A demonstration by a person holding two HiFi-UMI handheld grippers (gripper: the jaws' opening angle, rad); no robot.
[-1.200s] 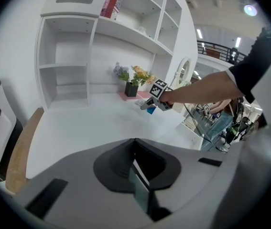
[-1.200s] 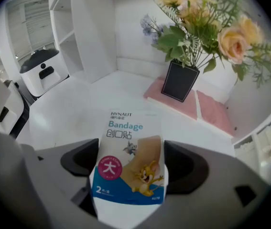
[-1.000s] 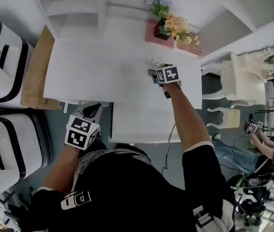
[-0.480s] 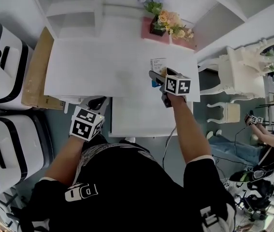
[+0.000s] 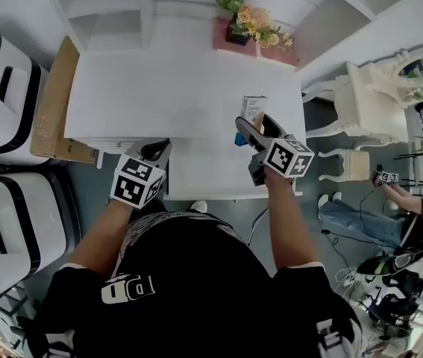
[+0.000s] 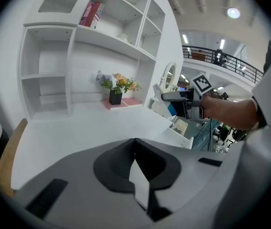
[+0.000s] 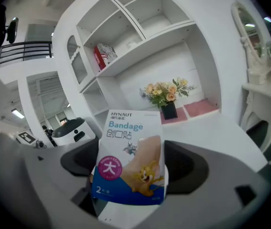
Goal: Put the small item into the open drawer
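**Right claw pulls the box back to the bench's front**

Since a second ago the right claw (image 5: 250, 125) has come back from the far part of the bench (image 5: 159, 95) toward the person, bringing the bandage box (image 7: 129, 159) with it. The left claw (image 5: 157, 152) has risen from below the bench edge to the drawer's left front corner.

The right claw is clamped on the box and holds it upright in the air, printed face toward that claw's camera. From the head view the box lines up with the bench's front right part, just behind the open drawer (image 5: 211, 179), which juts out white beneath the bench edge. The claw's body hangs over the drawer's right side.

The left claw's jaws are together, with nothing between them. Flowers (image 5: 252, 22) stand at the back of the bench, below white shelves (image 6: 102, 37).
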